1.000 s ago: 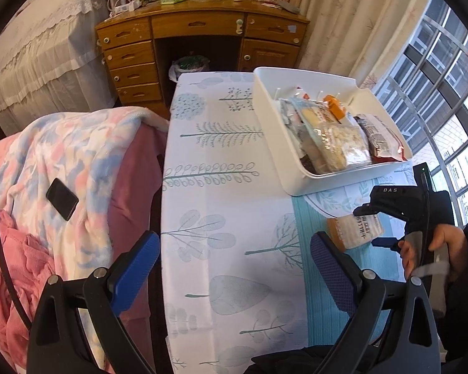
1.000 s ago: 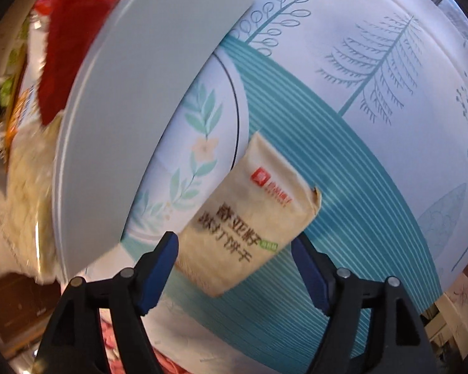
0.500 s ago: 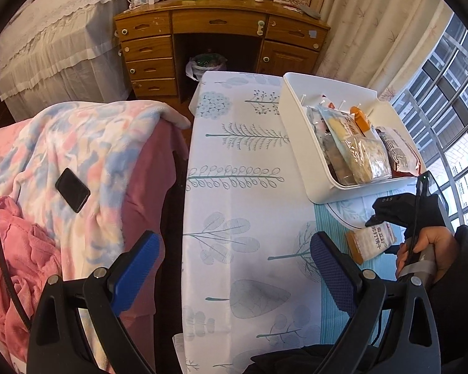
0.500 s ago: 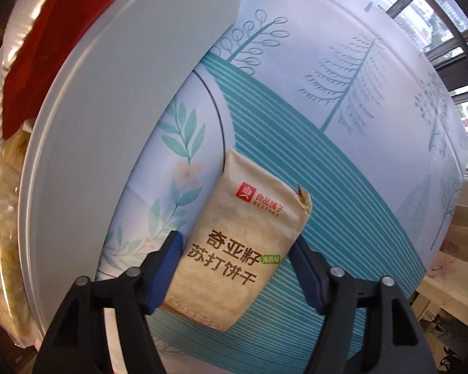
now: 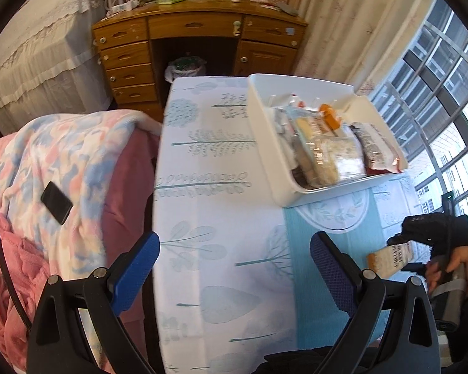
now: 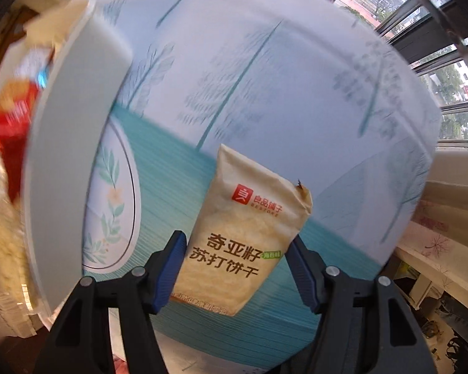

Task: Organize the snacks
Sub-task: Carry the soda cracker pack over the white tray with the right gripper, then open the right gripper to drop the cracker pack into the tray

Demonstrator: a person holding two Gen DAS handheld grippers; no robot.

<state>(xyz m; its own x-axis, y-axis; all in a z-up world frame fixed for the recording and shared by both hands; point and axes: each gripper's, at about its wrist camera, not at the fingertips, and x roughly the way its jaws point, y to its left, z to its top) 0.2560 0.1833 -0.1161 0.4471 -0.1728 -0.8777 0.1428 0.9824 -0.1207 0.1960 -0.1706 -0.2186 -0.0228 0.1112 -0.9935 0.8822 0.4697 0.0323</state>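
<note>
My right gripper point(image 6: 238, 261) is shut on a beige cracker packet point(image 6: 246, 233) and holds it above the teal part of the tablecloth, to the right of the white snack bin point(image 6: 65, 143). In the left wrist view the packet point(image 5: 390, 257) shows in that gripper at the far right, in front of the bin point(image 5: 265, 152), which holds several snack bags point(image 5: 333, 152). My left gripper point(image 5: 234, 265) is open and empty above the table's near left part.
A bed with a pastel blanket point(image 5: 62, 162) and a black phone point(image 5: 56, 202) lies left of the table. A wooden desk point(image 5: 196, 37) stands behind the table. Windows point(image 5: 446, 99) run along the right.
My right gripper has closed on the cracker packet and lifted it off the cloth, pulling it back from the bin. The left gripper's view has swung a little.
</note>
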